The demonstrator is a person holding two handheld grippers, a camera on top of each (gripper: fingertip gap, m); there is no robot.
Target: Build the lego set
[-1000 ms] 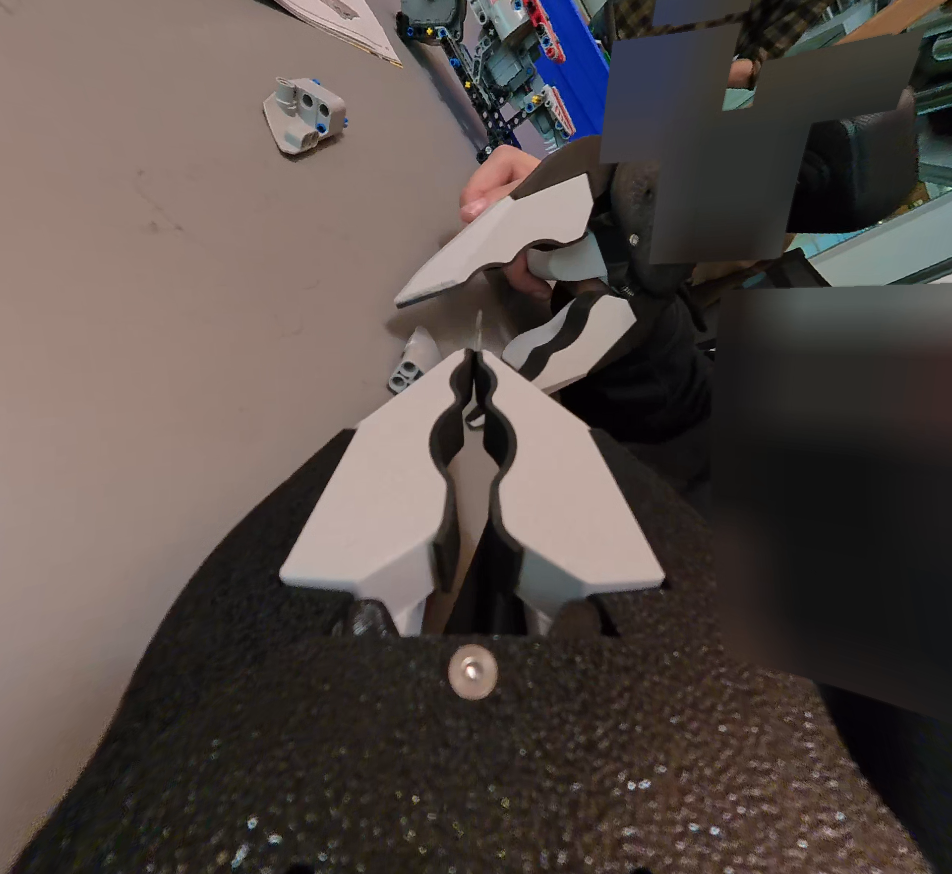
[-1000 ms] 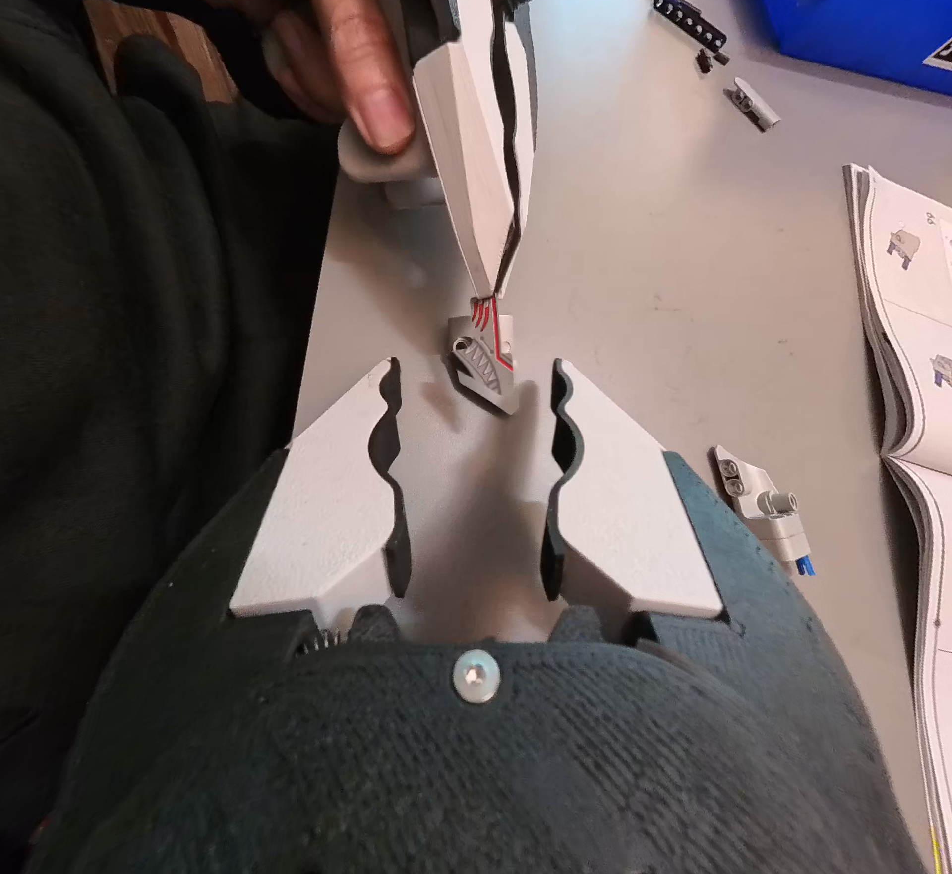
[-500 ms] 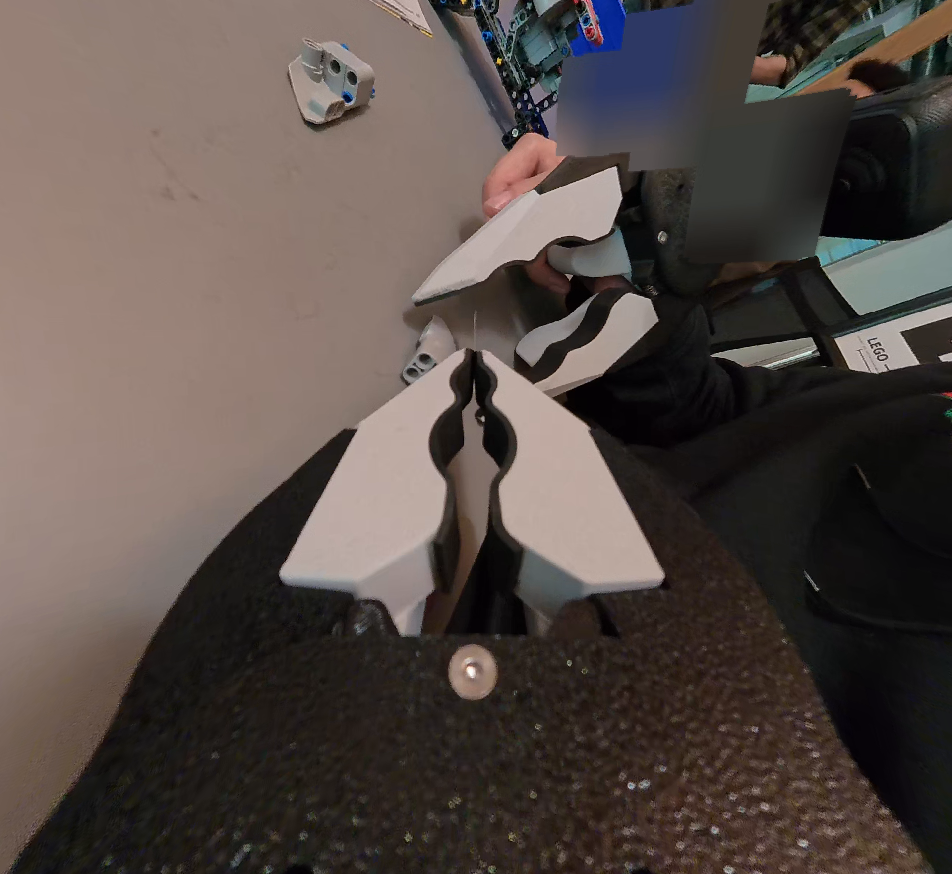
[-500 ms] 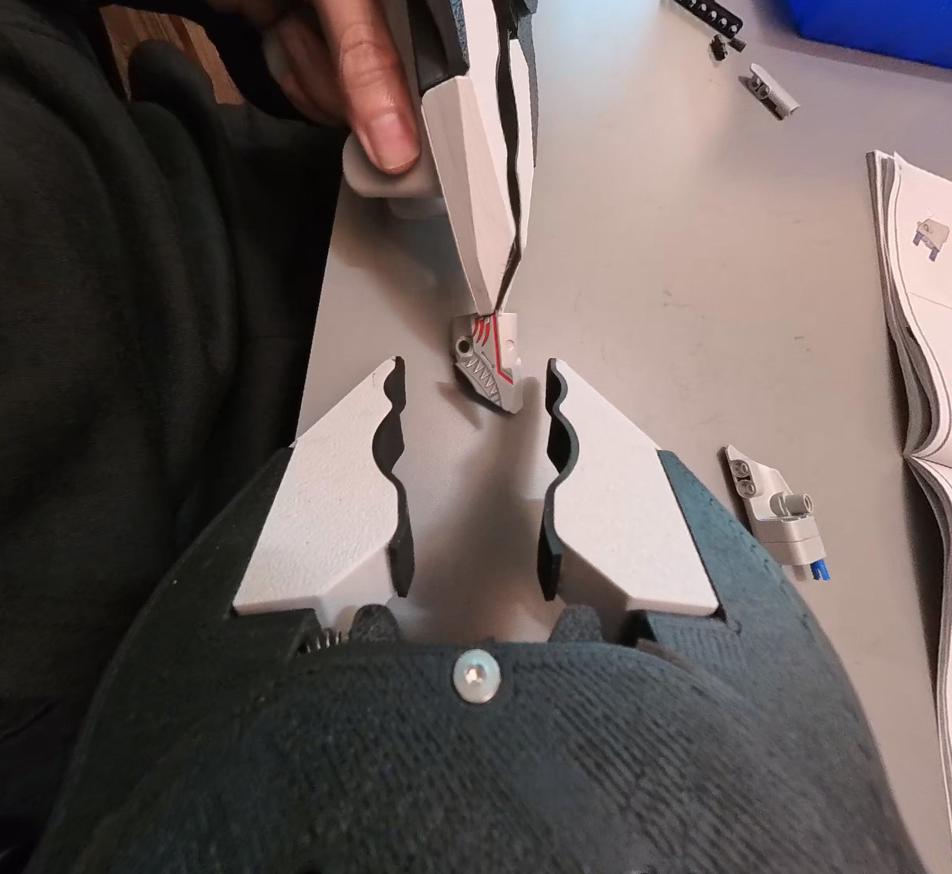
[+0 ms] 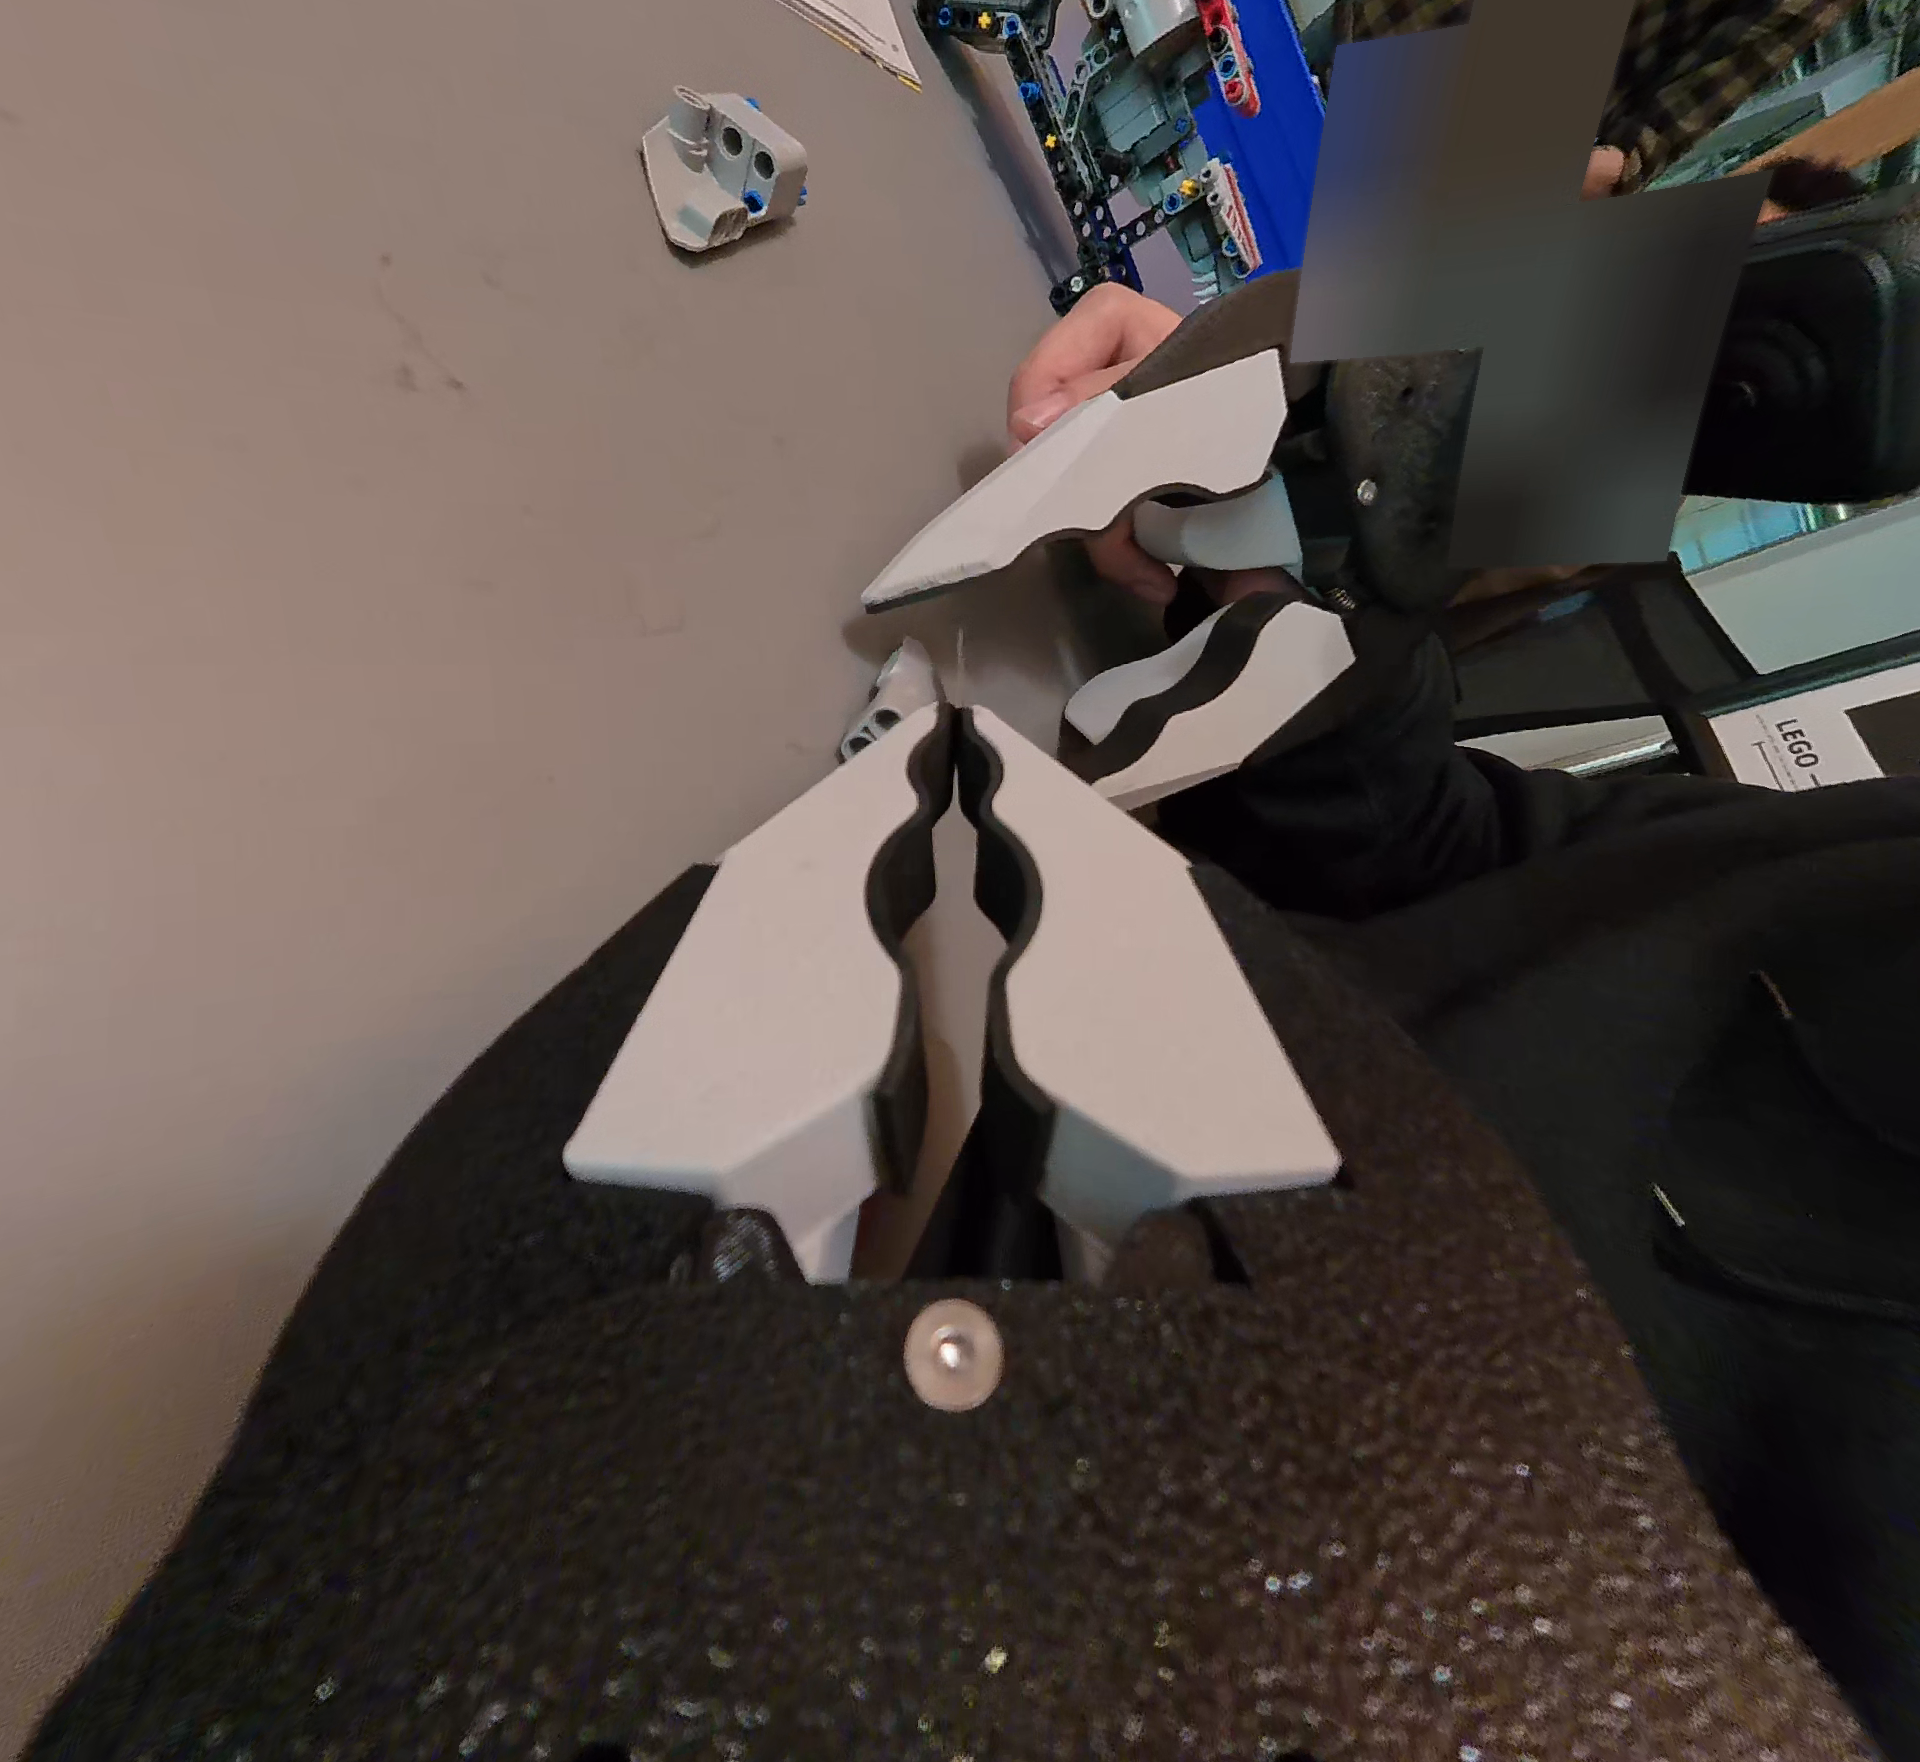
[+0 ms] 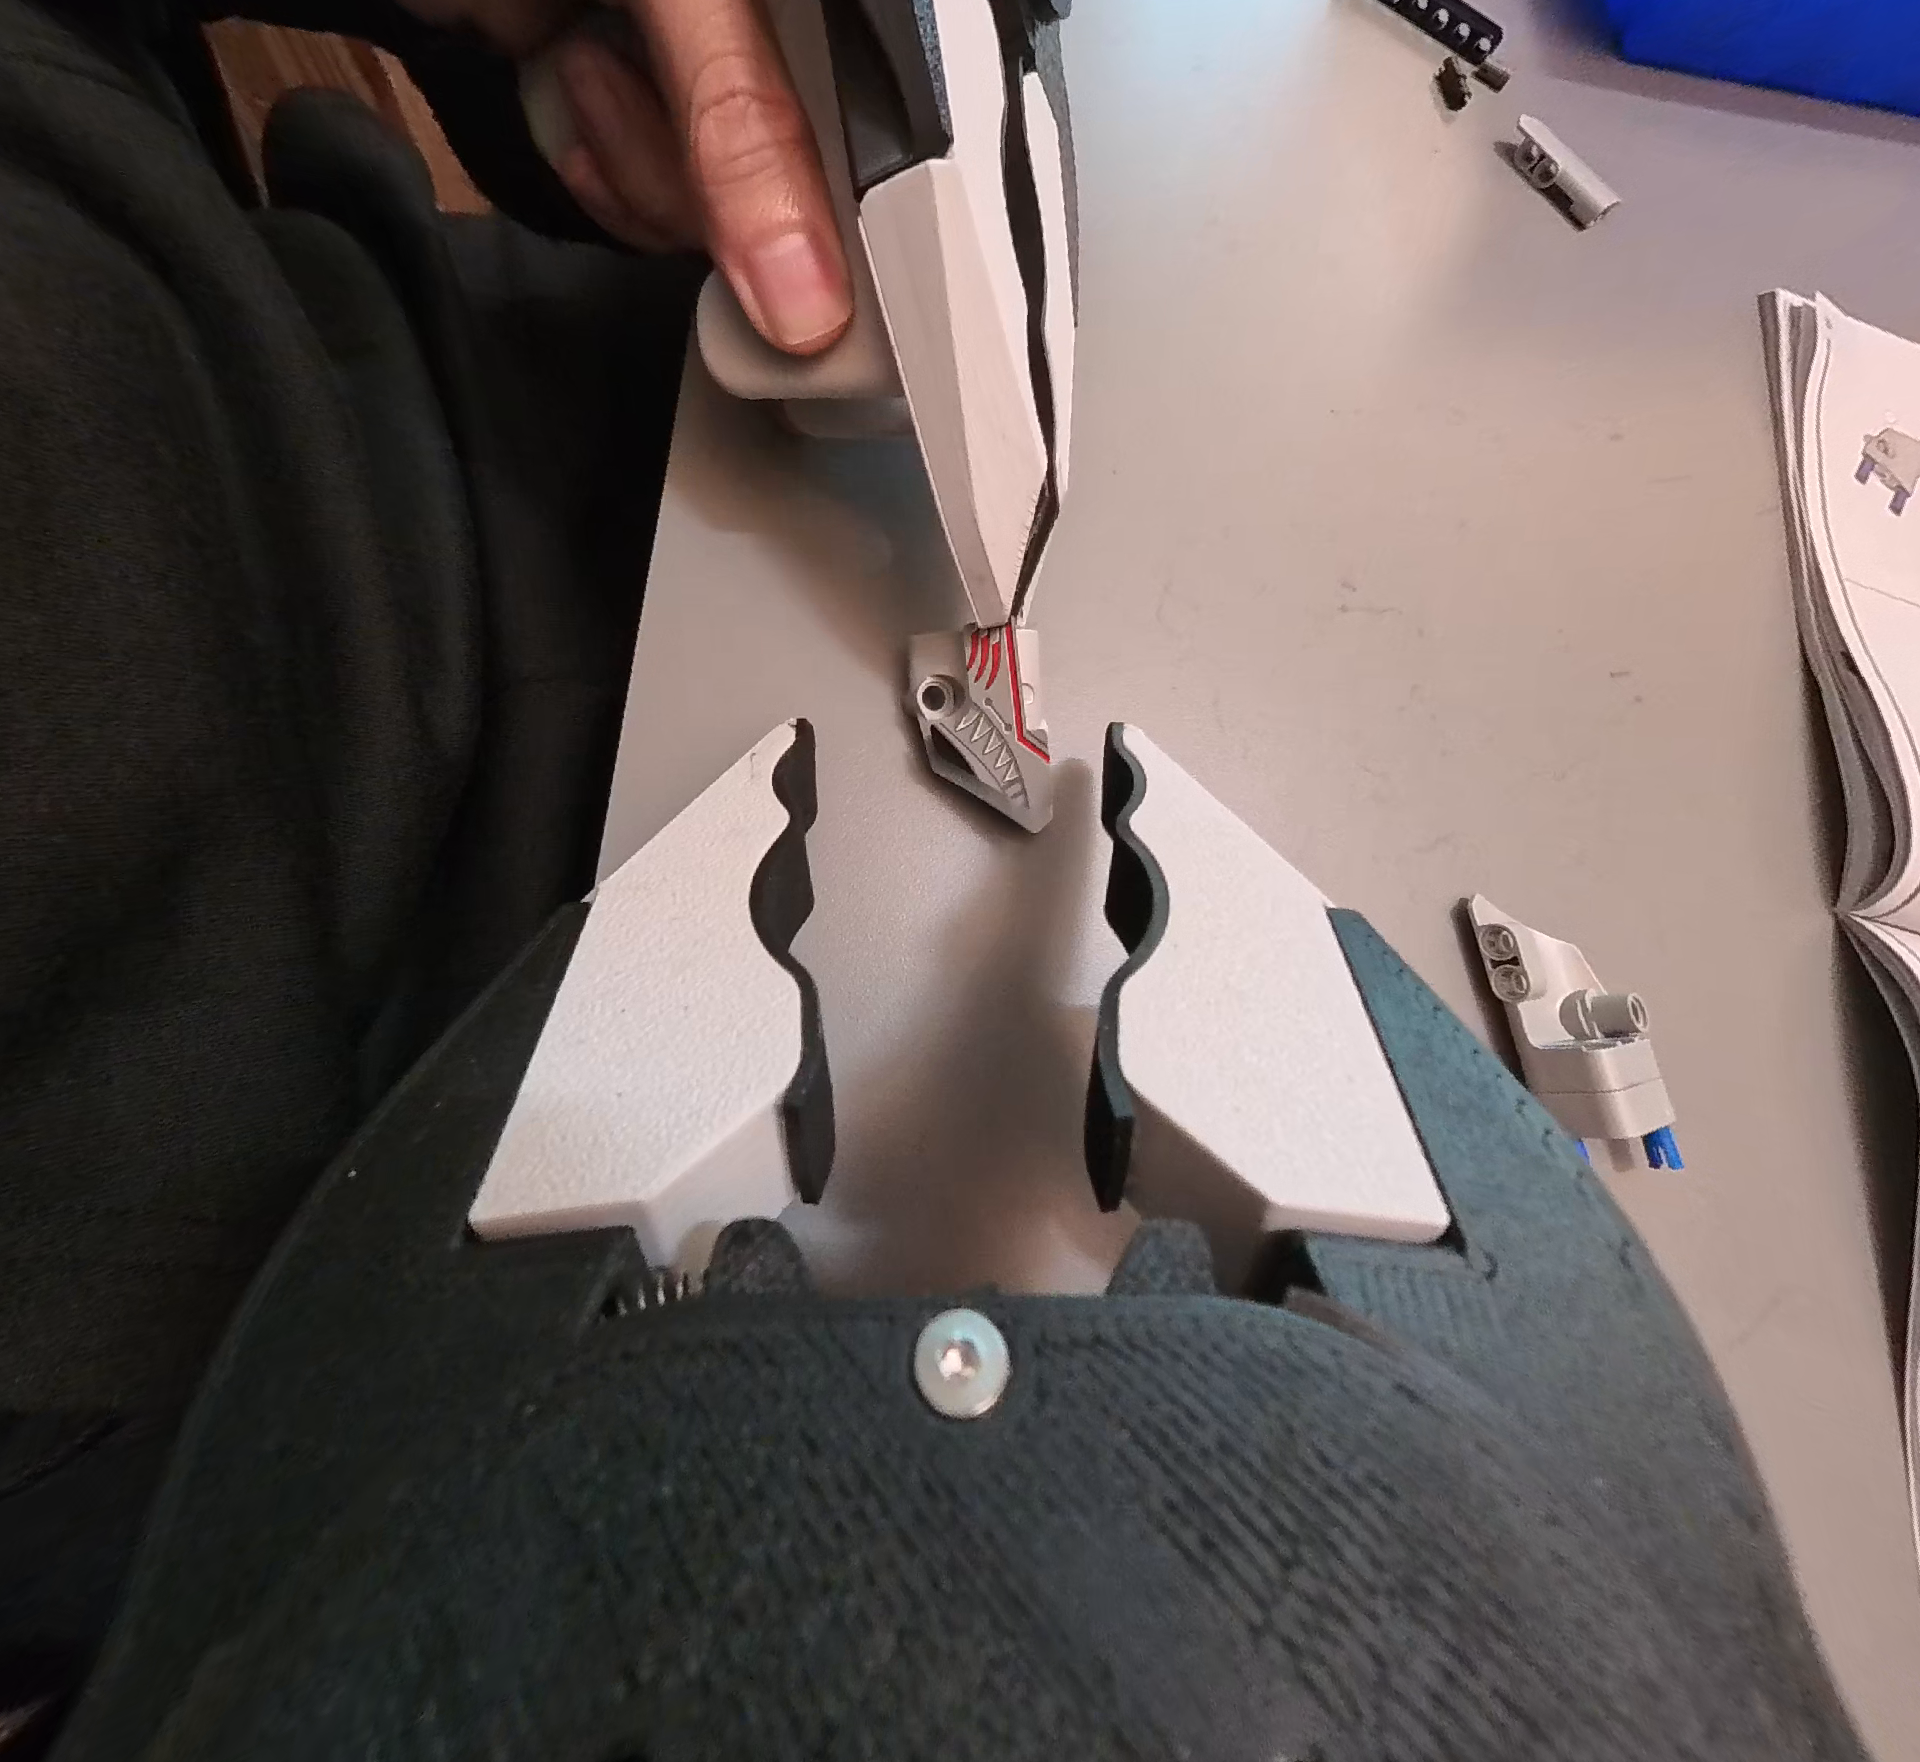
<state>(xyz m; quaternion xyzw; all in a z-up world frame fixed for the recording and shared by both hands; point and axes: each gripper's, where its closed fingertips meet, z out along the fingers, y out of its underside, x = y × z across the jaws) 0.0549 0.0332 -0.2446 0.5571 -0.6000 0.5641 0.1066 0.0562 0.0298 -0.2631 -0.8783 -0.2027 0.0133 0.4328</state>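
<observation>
Here the left gripper (image 6: pixel 1023 616), its white fingers pinched together, grips by its top edge a small grey lego panel with red stripes and printed teeth (image 6: pixel 987 736), holding it over the grey tabletop (image 6: pixel 1351 465) near its edge. The right gripper (image 6: pixel 956 746) faces it with jaws spread wide, the panel just beyond its fingertips. A grey lego sub-assembly with blue pins (image 6: pixel 1569 1052) lies to the right, beside an open instruction booklet (image 6: pixel 1860 632).
</observation>
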